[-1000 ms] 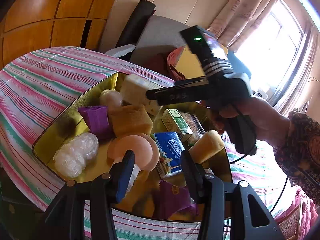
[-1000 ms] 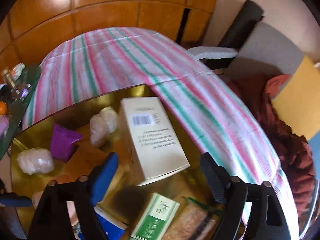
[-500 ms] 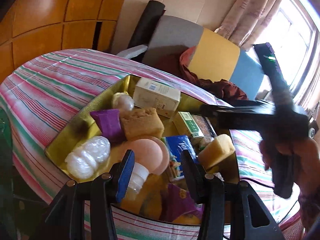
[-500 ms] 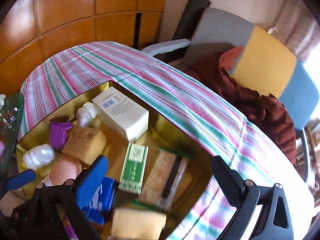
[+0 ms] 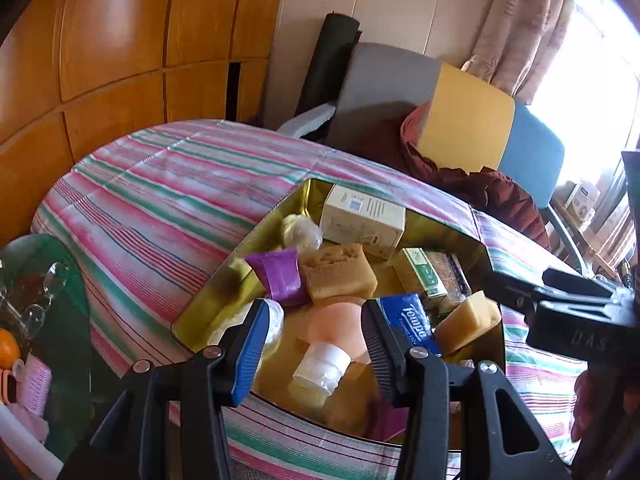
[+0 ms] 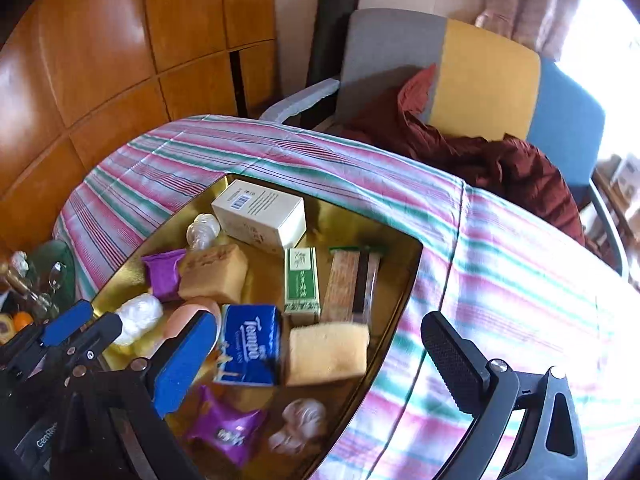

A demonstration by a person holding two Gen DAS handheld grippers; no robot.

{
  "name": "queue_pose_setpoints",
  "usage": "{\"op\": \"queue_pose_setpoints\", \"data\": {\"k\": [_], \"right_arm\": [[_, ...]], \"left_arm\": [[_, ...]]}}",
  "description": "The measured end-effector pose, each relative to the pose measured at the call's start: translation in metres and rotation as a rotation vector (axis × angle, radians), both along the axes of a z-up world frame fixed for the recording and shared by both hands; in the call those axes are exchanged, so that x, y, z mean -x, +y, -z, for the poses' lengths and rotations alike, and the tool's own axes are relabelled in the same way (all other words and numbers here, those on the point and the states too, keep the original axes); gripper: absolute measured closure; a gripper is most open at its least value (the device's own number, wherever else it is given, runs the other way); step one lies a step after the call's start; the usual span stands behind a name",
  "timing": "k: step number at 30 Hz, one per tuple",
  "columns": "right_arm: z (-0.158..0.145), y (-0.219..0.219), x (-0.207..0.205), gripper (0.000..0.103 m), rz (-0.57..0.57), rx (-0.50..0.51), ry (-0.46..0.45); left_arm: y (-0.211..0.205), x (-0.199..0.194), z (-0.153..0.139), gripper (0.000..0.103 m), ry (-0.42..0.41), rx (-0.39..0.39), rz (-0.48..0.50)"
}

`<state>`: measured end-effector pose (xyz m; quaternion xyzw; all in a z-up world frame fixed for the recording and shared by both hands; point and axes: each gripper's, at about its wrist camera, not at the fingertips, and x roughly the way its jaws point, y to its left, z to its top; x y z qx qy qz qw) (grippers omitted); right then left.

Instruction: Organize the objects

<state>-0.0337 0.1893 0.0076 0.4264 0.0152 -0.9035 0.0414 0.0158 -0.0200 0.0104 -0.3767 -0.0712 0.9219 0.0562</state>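
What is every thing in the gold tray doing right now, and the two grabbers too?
Gold tray: open, full.
White box: lying flat, closed.
Tempo tissue pack: lying flat, sealed.
Green box: lying flat, closed.
Left gripper: fingers part open, holding nothing.
Right gripper: fingers wide open, empty.

1. The right tongs have pulled back from the cream carton; a second ago they hung close over it, and now most of the gold tray shows in the right wrist view.
2. Their jaws stand far wider apart than before, with nothing between them.
3. In the left wrist view the right tongs have shifted from above the tray to the picture's right edge.
4. The carton, then half hidden, now lies fully in view.
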Motion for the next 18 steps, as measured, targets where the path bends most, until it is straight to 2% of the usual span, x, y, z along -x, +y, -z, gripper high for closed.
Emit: {"op": "queue_pose_setpoints", "data": {"k": [4,8,13,18], "right_arm": [[-0.001,0.001,-0.010,0.000,0.045,0.022,-0.003],[-0.004,-0.003,-0.017,0.000,0.081,-0.019,0.004],[-0.006,-0.006,-0.023,0.000,0.107,-0.025,0.018],[-0.006,-0.007,-0.024,0.000,0.164,-0.049,0.009]], "left_arm": [[0.001,-0.004,-0.009,0.055,0.032,0.032,-0.008],[0.005,-0.006,-0.015,0.055,0.043,0.053,0.008],[0.009,-0.007,-0.020,0.055,0.042,0.088,0.015],[0.005,-0.005,-0.024,0.055,0.041,0.072,-0.005]]}}
